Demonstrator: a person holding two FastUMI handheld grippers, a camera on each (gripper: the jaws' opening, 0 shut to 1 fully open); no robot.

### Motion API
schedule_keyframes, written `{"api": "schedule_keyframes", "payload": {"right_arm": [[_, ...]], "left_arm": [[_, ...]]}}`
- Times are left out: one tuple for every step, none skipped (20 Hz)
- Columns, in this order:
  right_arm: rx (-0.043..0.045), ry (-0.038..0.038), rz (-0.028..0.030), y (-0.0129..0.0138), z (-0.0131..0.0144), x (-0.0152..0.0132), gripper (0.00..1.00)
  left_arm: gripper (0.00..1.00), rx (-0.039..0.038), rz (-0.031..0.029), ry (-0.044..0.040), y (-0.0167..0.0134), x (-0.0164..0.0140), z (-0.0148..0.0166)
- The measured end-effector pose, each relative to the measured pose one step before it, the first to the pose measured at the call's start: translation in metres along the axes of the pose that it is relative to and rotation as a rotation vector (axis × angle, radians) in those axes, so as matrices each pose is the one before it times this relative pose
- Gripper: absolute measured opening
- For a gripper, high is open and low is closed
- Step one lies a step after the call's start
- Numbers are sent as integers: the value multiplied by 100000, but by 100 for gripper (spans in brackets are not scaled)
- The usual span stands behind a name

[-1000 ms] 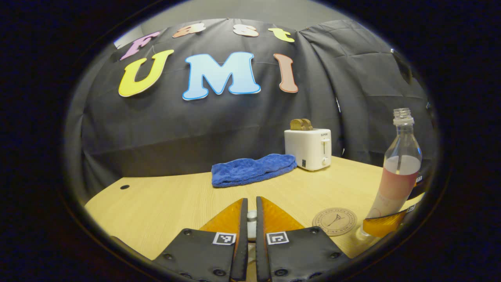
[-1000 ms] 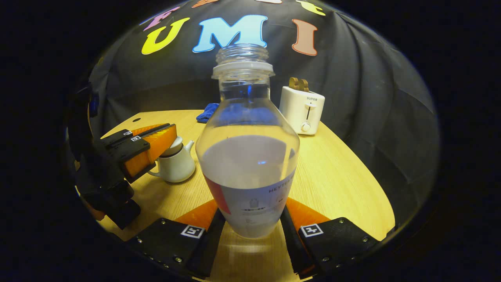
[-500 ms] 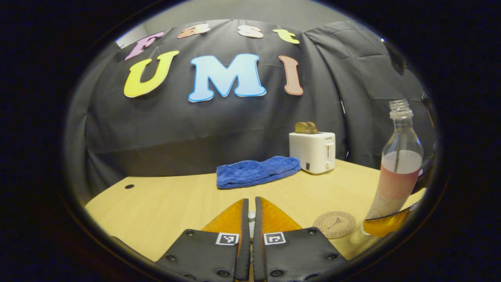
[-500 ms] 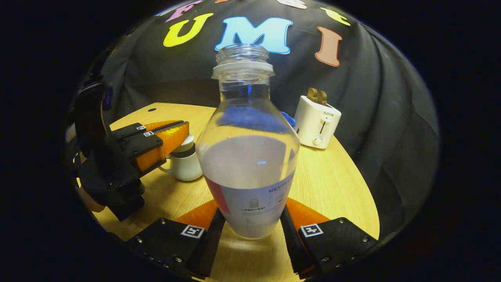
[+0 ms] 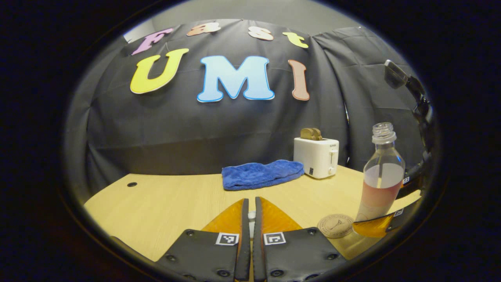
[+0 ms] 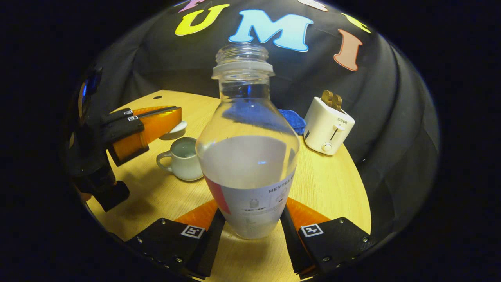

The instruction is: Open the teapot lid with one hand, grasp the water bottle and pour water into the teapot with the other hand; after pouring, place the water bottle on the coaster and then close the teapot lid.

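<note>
Right gripper (image 6: 250, 219) clamps bottle (image 6: 248, 156) beside lidless teapot (image 6: 183, 158)

The left tongs (image 5: 249, 219) end in two wedge-shaped fingers mounted on black plates, each plate carrying a small square black-and-white marker and round screws along its edge. The right tongs (image 6: 250, 231) have the same black screwed plates with square markers.
</note>
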State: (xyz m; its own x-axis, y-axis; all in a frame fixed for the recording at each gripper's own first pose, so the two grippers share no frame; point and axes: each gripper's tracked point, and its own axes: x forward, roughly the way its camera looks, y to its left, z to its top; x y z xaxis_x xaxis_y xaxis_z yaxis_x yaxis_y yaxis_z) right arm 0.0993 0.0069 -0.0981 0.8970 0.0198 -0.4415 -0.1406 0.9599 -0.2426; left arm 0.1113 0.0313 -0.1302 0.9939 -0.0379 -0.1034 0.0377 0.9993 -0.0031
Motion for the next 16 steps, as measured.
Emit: {"api": "schedule_keyframes", "payload": {"right_arm": [[-3420, 693, -1478, -7, 277, 134, 70], [-3429, 470, -1482, -15, 234, 199, 74], [-3140, 531, -1541, -18, 188, 107, 74], [-2927, 1272, -1383, 24, -22, 170, 74], [-2748, 2072, -1728, -99, -111, 191, 74], [-2756, 2708, -2074, -200, -181, 296, 74], [-2898, 2816, -1680, -27, -80, 189, 74], [-2950, 2641, -1617, -62, -13, 428, 74], [-3262, 2350, -1174, 34, 83, 162, 74], [-3770, 2943, -1562, -127, -234, 136, 74], [-3849, 2668, -1181, -60, -130, -52, 74], [-4112, 2318, -1562, -1, -4, 77, 74], [-5297, 2113, -2235, -151, 62, 204, 74], [-5898, 1584, -3241, -370, 39, 260, 74], [-5082, 1058, -2543, -307, 125, 5, 74], [-3849, 681, -2034, -233, 104, 128, 74]], "left_arm": [[10, 162, -217, 84, 615, -137, 242], [10, 130, -343, 210, 595, -153, -11], [10, 180, -152, 132, 672, -191, 159], [10, 194, -370, 118, 664, -164, 5], [10, 118, -332, -71, 682, -193, 148], [10, -50, -473, -142, 715, -208, 36], [10, -175, -408, -233, 684, -147, 88], [10, -143, -563, 133, 575, -95, -176], [10, -270, -476, -33, 533, -76, -84], [10, -294, -396, -9, 518, -56, -139], [10, -129, -398, 35, 463, -190, -50], [10, -83, -335, -171, 475, 14, -228], [10, 32, -330, 295, 363, -30, -128], [10, -301, -500, 44, 290, -55, -181], [9, -463, -642, -242, 303, -39, 19], [9, -22, -304, -218, 275, 38, -73]]}}
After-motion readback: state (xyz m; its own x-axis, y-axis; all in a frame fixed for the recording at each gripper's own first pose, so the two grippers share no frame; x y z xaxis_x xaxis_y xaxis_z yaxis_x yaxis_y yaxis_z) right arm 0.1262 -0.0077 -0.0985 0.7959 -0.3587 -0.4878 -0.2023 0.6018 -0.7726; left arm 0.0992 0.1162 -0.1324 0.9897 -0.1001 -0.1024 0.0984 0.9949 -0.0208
